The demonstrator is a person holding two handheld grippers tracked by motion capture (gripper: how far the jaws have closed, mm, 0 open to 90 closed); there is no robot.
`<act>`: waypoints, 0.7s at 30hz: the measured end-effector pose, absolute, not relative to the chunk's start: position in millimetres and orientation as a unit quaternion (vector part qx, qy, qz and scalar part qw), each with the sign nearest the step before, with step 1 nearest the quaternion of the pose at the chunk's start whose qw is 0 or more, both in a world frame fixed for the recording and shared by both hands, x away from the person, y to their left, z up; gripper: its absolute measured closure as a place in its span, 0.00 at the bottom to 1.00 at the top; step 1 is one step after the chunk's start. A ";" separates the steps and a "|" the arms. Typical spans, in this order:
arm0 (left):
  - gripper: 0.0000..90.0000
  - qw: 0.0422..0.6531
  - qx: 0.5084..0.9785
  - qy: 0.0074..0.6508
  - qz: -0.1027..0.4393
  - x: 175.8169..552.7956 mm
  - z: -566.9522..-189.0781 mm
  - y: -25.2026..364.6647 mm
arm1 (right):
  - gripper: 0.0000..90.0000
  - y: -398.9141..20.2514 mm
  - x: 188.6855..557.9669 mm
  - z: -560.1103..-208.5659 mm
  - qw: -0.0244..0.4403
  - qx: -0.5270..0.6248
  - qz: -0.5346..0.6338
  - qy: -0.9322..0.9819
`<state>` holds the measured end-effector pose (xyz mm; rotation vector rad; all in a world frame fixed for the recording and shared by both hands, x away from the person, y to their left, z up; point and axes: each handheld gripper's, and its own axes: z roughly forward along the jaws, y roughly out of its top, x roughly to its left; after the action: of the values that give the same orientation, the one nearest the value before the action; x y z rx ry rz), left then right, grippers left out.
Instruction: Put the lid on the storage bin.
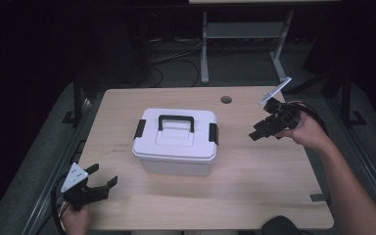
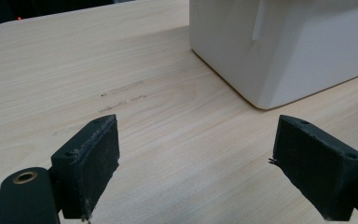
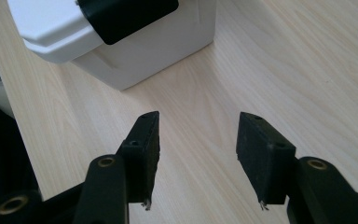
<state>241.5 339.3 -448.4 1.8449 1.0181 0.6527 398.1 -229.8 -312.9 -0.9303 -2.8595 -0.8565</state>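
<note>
A white lidded box (image 1: 176, 141) with a black carry handle (image 1: 176, 121) and a black latch (image 1: 213, 133) on each short side stands in the middle of the wooden table (image 1: 254, 186). My left gripper (image 1: 102, 182) rests near the front left corner, open, with bare tabletop between its jaws; a lower corner of the box (image 2: 279, 51) lies ahead of it. My right gripper (image 1: 257, 132) hovers to the right of the box, open and empty, pointing at the right latch (image 3: 126, 16).
A round cable hole (image 1: 226, 100) sits near the table's far edge. A metal frame with legs (image 1: 204, 49) and loose cables stand on the floor beyond. A dark object (image 1: 281, 226) lies at the front edge.
</note>
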 end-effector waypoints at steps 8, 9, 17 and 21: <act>0.15 0.450 0.748 0.412 0.262 242.0 -448.9 338.3 | 0.53 -237.5 393.3 -322.4 0.010 -0.306 -0.272 -0.912; 0.15 0.450 0.747 0.413 0.262 241.9 -449.0 338.5 | 0.53 -238.8 392.8 -323.9 0.012 -0.307 -0.271 -0.912; 0.15 0.450 0.747 0.412 0.265 241.0 -448.6 339.6 | 0.52 -247.0 387.9 -338.3 0.019 -0.314 -0.273 -0.909; 0.15 0.449 0.747 0.412 0.265 240.9 -448.5 339.2 | 0.52 -251.7 384.6 -345.2 0.024 -0.318 -0.276 -0.907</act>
<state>240.9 339.2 -448.5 1.8474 1.0194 0.6545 384.6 -251.7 -345.2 -0.9846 -2.8051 -0.8549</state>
